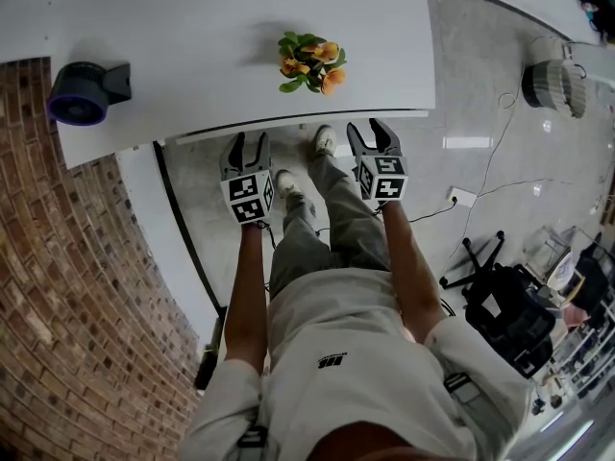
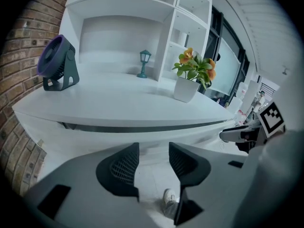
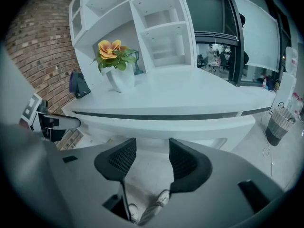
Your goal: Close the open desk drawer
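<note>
The white desk (image 1: 211, 36) fills the top of the head view. Its drawer front (image 1: 298, 129) shows as a narrow white strip along the near edge, and as a white band under a dark gap in the left gripper view (image 2: 142, 133) and the right gripper view (image 3: 166, 126). My left gripper (image 1: 248, 143) hovers just in front of that strip, left of centre, and is open with nothing between its jaws (image 2: 153, 150). My right gripper (image 1: 370, 130) sits beside it to the right, also open and empty (image 3: 152, 146). Whether either touches the drawer front is unclear.
On the desk stand a purple fan (image 1: 82, 92), a potted orange flower (image 1: 310, 62) and a small lantern figurine (image 2: 144, 63), with white shelves (image 3: 161, 27) behind. A brick wall (image 1: 67, 286) is on the left. A waste basket (image 1: 554, 86) and an office chair (image 1: 509, 305) stand on the right.
</note>
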`<state>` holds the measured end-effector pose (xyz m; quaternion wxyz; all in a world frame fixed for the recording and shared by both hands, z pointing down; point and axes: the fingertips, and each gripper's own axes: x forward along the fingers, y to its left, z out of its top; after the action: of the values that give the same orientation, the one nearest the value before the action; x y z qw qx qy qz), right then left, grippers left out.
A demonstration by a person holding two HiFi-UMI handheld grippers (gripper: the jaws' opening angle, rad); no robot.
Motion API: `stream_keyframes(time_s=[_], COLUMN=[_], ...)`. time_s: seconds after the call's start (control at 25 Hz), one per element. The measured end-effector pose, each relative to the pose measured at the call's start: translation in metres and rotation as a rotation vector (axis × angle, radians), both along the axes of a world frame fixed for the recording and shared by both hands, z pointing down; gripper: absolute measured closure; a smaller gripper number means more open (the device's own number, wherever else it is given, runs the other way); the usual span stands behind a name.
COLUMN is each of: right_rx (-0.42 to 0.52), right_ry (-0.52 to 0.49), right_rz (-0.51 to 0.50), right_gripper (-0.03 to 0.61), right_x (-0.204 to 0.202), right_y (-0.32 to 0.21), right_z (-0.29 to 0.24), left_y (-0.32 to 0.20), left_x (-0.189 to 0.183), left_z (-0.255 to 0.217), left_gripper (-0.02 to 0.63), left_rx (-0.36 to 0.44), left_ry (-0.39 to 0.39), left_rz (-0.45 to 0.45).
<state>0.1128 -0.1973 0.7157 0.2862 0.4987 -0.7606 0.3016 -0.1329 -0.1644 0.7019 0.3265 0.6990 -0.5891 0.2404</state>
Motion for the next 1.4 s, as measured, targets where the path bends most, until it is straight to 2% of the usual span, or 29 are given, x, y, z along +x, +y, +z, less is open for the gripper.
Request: stream_keyframes(time_s=[0.4, 1.12, 1.4], right_rx=[0.003, 0.003, 0.098], right_ry=[-0.005, -0.033, -0.051], right_rz=[-0.003, -0.021, -0.065], right_gripper=[0.358, 0.357, 0.359], right_x=[-0.001, -0.01, -0.029], right_y=[-0.008, -0.007, 0.023], right_z=[0.002, -0.003, -0.048], left_y=[-0.008, -0.008, 0.017], left_x=[0.0, 0.009, 0.025], left_z=[0.001, -0.009, -0.045], left_gripper=[0.399, 0.333, 0.333], left_rx=[-0.001, -0.003, 0.068], left_ry=[-0.016, 0.005, 0.05], left_rz=[0.009, 0.038, 0.101])
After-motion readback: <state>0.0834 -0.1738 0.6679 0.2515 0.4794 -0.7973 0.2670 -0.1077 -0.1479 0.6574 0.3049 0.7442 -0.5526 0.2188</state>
